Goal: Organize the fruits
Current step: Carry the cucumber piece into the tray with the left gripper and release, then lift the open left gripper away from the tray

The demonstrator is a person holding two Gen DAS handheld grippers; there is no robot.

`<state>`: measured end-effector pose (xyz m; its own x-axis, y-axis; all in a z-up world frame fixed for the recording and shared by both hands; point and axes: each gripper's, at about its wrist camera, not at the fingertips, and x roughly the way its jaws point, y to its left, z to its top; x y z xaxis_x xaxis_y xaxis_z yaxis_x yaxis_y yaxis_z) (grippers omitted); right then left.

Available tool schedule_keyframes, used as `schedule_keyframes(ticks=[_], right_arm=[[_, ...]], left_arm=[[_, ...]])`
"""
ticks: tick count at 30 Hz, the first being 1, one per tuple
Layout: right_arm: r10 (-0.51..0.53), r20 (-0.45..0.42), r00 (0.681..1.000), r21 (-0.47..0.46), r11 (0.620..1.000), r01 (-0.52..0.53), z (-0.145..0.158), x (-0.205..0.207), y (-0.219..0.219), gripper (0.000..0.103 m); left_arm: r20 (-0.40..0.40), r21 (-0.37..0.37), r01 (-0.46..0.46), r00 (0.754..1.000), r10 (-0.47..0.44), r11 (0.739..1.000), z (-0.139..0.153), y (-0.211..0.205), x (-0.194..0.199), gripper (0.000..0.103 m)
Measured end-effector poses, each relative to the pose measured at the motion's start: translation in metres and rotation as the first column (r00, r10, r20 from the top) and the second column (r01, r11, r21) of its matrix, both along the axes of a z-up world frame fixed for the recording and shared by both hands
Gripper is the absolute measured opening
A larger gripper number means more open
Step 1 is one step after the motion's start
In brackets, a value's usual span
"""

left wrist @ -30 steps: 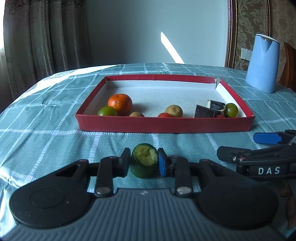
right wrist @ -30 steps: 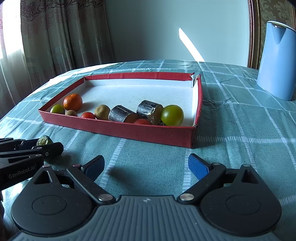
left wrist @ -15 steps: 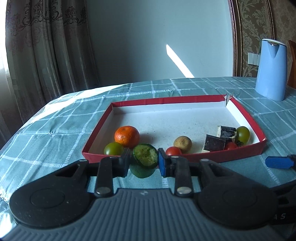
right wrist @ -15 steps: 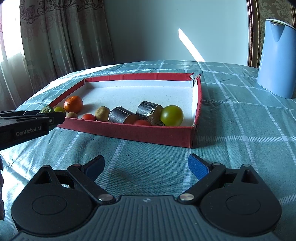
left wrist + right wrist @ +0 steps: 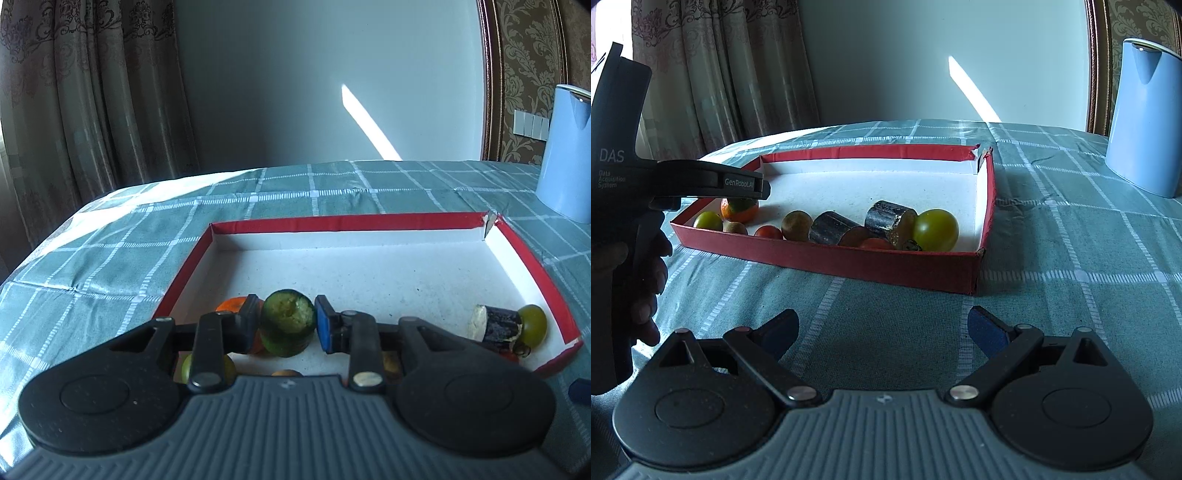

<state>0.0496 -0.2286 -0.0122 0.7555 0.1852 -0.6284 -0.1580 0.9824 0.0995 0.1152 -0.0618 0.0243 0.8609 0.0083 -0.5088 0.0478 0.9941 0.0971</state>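
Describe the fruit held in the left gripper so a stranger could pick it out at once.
Find the red tray on the checked cloth. Over its near left corner, the left gripper grips a green chunk. Unlike the whole round fruits below, it is a stubby cylinder with a pale, pitted cut face.

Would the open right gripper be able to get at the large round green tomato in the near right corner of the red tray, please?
Probably yes. The right gripper hangs open over bare cloth, and the green tomato sits just behind the red tray's low near wall. The left gripper is far across the tray.
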Motion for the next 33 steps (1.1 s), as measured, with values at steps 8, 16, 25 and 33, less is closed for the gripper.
schedule_keyframes(ticks=[8,16,25,33], right_arm=[[0.001,0.0,1.0,-0.002,1.0,-0.001,0.001,-0.001,0.001,0.099],[0.0,0.0,1.0,0.01,1.0,0.0,0.001,-0.001,-0.001,0.099],[-0.116,0.009,0.993,0.013,0.993,0.116,0.004,-0.002,-0.005,0.099],[-0.108,0.016,0.994,-0.01,0.994,0.108,0.005,-0.006,0.009,0.099]], left_arm=[[0.024,0.048,-0.004,1.0,0.003,0.999,-0.004,-0.009,-0.01,0.078],[0.029,0.003,-0.005,1.0,0.005,1.0,0.005,-0.008,-0.038,0.1],[0.024,-0.033,-0.006,1.0,0.007,0.999,0.011,-0.007,-0.077,0.103],[-0.016,-0.055,-0.027,1.0,0.026,0.998,0.002,0.008,-0.093,0.103]])
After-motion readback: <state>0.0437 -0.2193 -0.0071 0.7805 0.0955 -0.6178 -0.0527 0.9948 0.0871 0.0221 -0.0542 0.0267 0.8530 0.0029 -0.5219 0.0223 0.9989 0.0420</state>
